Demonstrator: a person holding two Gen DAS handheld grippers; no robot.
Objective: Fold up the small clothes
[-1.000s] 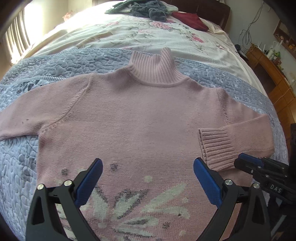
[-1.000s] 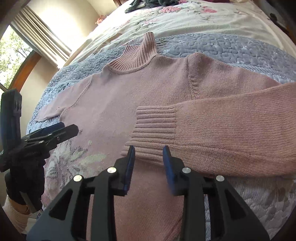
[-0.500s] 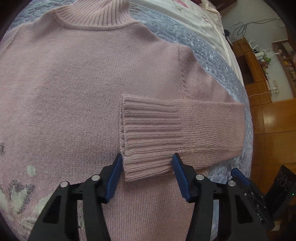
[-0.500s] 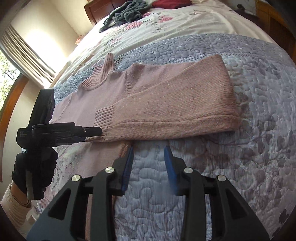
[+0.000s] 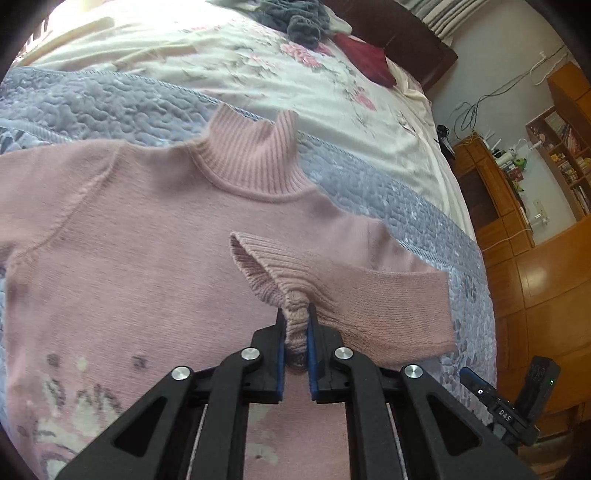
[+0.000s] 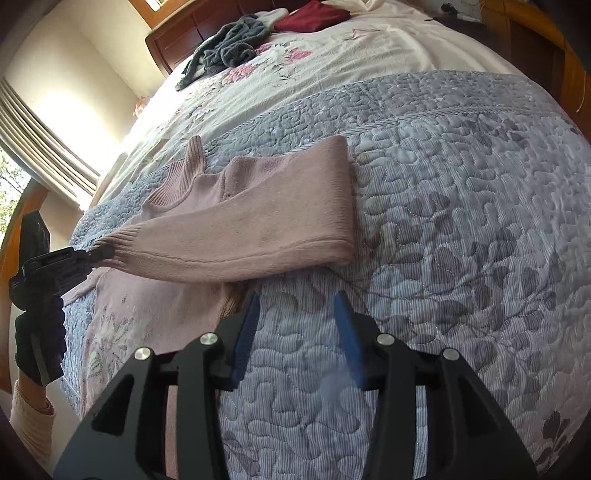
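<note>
- A home bedroom: a wide bed (image 5: 369, 122) fills both views, spread with a grey-blue quilted coverlet (image 6: 461, 221) over a cream floral sheet (image 5: 229, 62).
- A dark wooden headboard (image 5: 399, 40) stands at the bed's far edge, with a grey garment (image 6: 225, 48) and a dark red garment (image 6: 310, 16) lying near it.
- Wooden shelves (image 5: 561, 147) holding books and a wooden cabinet (image 5: 480, 184) line the wall.
- A curtained window (image 6: 40, 147) lets in daylight.

We see bright daylight from the window (image 6: 33, 147) washing out the bed (image 5: 92, 40); fisheye edges bend and darken.
</note>
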